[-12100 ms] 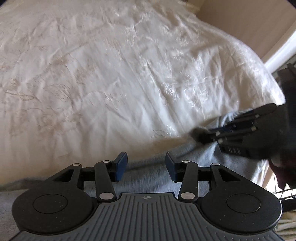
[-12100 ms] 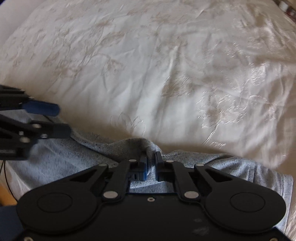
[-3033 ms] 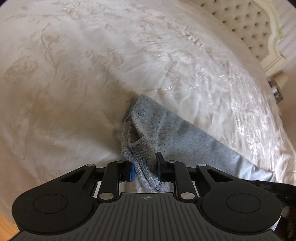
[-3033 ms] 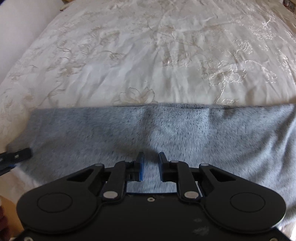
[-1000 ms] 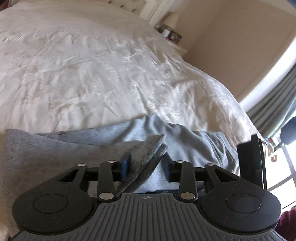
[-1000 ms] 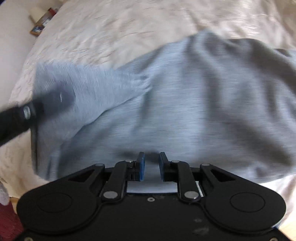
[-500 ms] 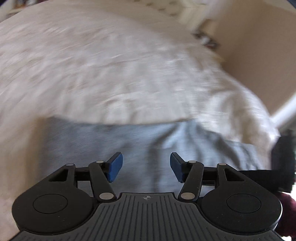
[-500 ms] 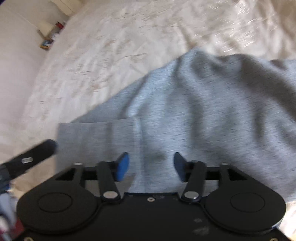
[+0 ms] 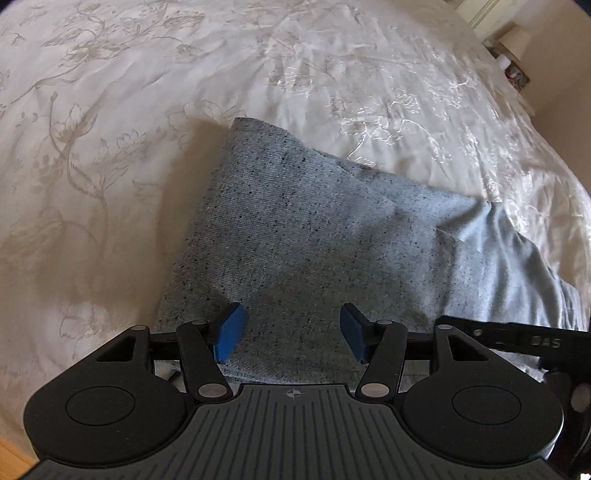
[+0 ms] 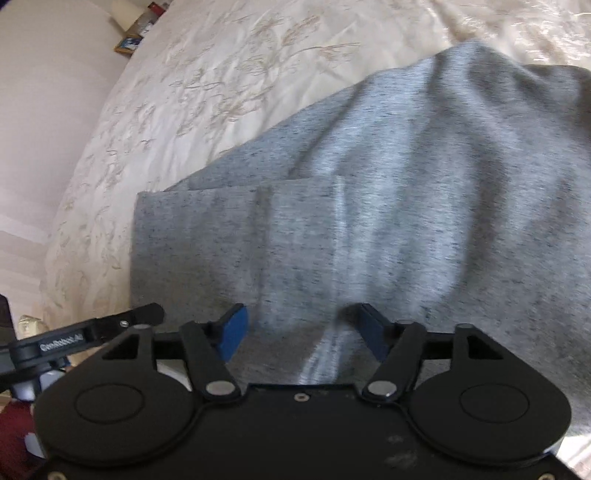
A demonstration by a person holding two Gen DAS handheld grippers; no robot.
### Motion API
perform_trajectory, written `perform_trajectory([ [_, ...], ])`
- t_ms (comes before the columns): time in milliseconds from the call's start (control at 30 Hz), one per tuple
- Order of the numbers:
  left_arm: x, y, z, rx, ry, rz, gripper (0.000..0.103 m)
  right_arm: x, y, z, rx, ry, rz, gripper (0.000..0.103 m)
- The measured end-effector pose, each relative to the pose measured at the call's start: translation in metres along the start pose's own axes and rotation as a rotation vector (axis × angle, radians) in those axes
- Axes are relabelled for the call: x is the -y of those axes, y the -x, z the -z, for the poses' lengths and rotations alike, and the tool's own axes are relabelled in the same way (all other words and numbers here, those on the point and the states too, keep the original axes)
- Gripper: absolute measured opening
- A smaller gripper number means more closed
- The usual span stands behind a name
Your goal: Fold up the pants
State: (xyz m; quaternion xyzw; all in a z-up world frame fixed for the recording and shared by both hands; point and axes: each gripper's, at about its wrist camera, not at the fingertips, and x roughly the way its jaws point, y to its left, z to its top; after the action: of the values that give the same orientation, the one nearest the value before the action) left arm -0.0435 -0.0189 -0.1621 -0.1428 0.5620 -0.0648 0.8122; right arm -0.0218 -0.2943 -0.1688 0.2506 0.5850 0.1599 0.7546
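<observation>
The grey speckled pants (image 9: 303, 236) lie folded over on the white embroidered bed cover (image 9: 147, 92). My left gripper (image 9: 290, 334) is open and empty just above the near edge of the pants. My right gripper (image 10: 301, 332) is open and empty over the pants (image 10: 388, 221), where a folded layer ends in a straight edge on the left. The right gripper's finger shows at the right of the left wrist view (image 9: 517, 338). The left gripper's finger shows at the lower left of the right wrist view (image 10: 92, 332).
A nightstand with a lamp (image 9: 511, 55) stands at the far right beyond the bed. A wall (image 10: 44, 92) and small items on a surface (image 10: 133, 33) lie left of the bed. Wooden floor (image 9: 11, 456) shows at the lower left.
Both grippers have let go of the pants and opened wide. The lifted fabric now lies folded flat on the bed, and both grippers have drawn back to its near edge.
</observation>
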Motion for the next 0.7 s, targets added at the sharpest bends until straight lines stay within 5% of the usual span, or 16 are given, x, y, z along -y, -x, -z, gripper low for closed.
perform_trajectory([
  [133,0.001,0.009,0.000,0.036,0.000,-0.003,0.056,-0.020,0.000,-0.005,0.009,0.051,0.031,0.009],
  [267,0.001,0.036,-0.004,0.126,0.012,0.013,0.056,-0.051,0.056,-0.011,0.098,0.140,-0.011,0.008],
  [400,0.012,0.042,-0.011,0.153,-0.021,0.022,0.057,-0.053,0.090,-0.019,0.153,0.228,0.138,0.008],
  [533,0.029,0.021,-0.015,0.123,-0.057,0.018,0.057,-0.019,0.057,-0.028,0.073,0.215,0.317,0.008],
  [700,0.043,-0.004,-0.018,0.080,-0.120,-0.025,0.057,0.003,0.036,-0.023,0.015,0.186,0.339,0.009],
])
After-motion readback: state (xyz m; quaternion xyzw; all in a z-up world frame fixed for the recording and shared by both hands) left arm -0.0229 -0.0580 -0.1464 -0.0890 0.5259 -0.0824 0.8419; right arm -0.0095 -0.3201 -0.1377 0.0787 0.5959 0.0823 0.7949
